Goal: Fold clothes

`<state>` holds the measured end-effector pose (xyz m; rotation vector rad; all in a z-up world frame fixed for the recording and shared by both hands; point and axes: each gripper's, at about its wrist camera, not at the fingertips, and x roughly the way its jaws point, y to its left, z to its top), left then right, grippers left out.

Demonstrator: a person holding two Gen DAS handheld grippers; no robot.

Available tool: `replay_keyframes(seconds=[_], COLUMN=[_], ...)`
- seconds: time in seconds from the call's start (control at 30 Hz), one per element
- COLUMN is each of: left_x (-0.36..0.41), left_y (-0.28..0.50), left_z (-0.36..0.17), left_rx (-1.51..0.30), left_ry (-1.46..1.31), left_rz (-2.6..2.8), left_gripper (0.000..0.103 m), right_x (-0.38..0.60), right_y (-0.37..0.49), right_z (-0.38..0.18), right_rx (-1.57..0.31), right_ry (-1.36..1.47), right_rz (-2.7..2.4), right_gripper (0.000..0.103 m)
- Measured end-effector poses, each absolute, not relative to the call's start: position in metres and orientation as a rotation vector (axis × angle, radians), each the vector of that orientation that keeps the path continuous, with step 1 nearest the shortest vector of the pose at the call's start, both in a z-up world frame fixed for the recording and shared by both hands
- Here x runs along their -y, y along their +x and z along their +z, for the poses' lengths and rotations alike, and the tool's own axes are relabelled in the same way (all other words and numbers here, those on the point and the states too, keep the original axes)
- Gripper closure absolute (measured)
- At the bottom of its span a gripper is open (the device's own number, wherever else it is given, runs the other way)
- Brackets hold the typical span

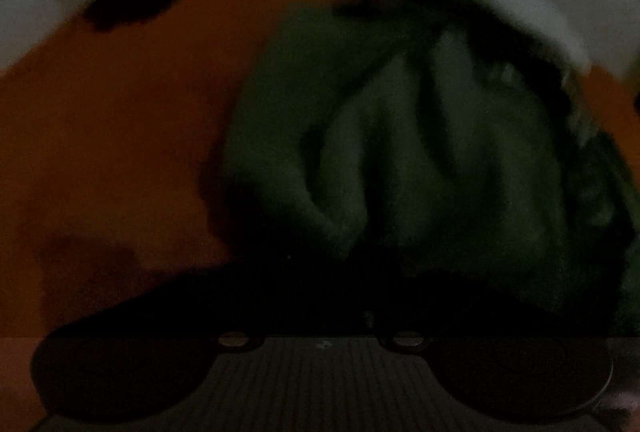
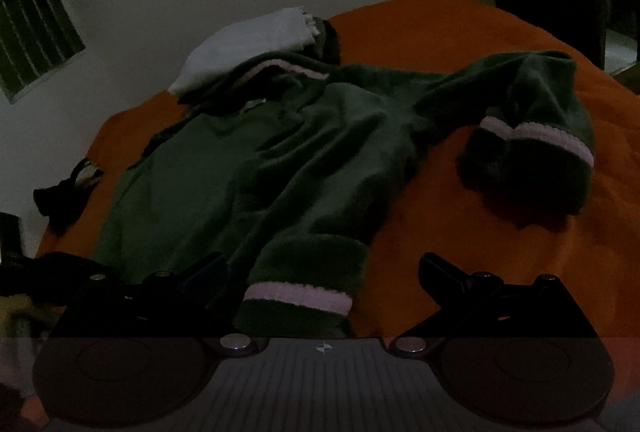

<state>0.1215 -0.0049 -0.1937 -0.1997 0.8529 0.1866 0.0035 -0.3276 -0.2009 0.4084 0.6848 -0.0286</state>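
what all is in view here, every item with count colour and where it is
green jacket: one, dark green with pale pink stripes on cuffs and collar, spread on the bedcover, one sleeve bent out to the right
bedcover: one, orange, under everything
white cloth: one, white, at the jacket's collar end by the wall
dark item: one, black, on the bedcover's left edge; too dim to identify
window grille: one, dark, on the wall at upper left
left gripper: one, black, shut, low against bunched green fabric; grip lost in shadow
right gripper: one, black, open, fingers either side of the near cuff
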Motion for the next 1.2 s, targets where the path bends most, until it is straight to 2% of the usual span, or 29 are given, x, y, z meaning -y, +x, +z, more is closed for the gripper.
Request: replay_keyframes(seconds=[0.13, 0.27, 0.33, 0.37, 0.4, 0.47, 0.63, 0.83, 0.9, 0.93, 1.0, 1.1, 1.2], left_x=[0.072, 0.130, 0.135, 0.129, 0.122, 0.102, 0.032, -0.040, -0.052, -0.053, -0.047, -0.035, -0.019], left_y=[0.086, 0.055, 0.045, 0.045, 0.045, 0.053, 0.093, 0.154, 0.155, 0.154, 0.154, 0.152, 0.152], left_z=[-0.141, -0.141, -0.137, -0.132, -0.127, -0.122, -0.133, -0.199, -0.213, -0.217, -0.222, -0.227, -0.228], left_rx=[-0.699, -0.772, -0.767, -0.741, -0.714, -0.692, -0.767, -1.086, -1.143, -1.154, -1.168, -1.192, -1.194], left_ry=[-0.002, 0.136, 0.123, 0.108, 0.092, 0.051, 0.009, -0.041, -0.072, -0.082, -0.093, -0.154, -0.206], left_rz=[-0.017, -0.391, -0.475, -0.444, -0.412, -0.341, -0.053, 0.166, 0.165, 0.148, 0.111, 0.047, -0.036], left_gripper=[0.093, 0.076, 0.053, 0.028, 0.015, 0.014, 0.014, 0.015, 0.015, 0.015, 0.014, 0.013, 0.012], right_x=[0.329, 0.332, 0.332, 0.332, 0.332, 0.332, 0.338, 0.332, 0.326, 0.322, 0.312, 0.317, 0.357], right_y=[0.003, 0.004, 0.004, 0.004, 0.005, 0.007, 0.015, 0.024, 0.027, 0.028, 0.030, 0.024, -0.002], right_z=[-0.198, -0.200, -0.201, -0.203, -0.205, -0.210, -0.226, -0.249, -0.255, -0.256, -0.258, -0.248, -0.208], right_rx=[-0.659, -0.656, -0.665, -0.673, -0.687, -0.720, -0.806, -0.937, -0.971, -0.975, -0.991, -0.962, -0.803], right_ry=[0.411, 0.425, 0.432, 0.436, 0.442, 0.460, 0.495, 0.512, 0.506, 0.496, 0.469, 0.485, 0.563], right_rz=[-0.035, -0.033, -0.033, -0.030, -0.024, -0.002, -0.028, 0.011, 0.042, 0.067, 0.124, 0.083, -0.017], right_gripper=[0.000, 0.000, 0.000, 0.000, 0.000, 0.000, 0.000, 0.000, 0.000, 0.022, 0.083, 0.084, 0.085])
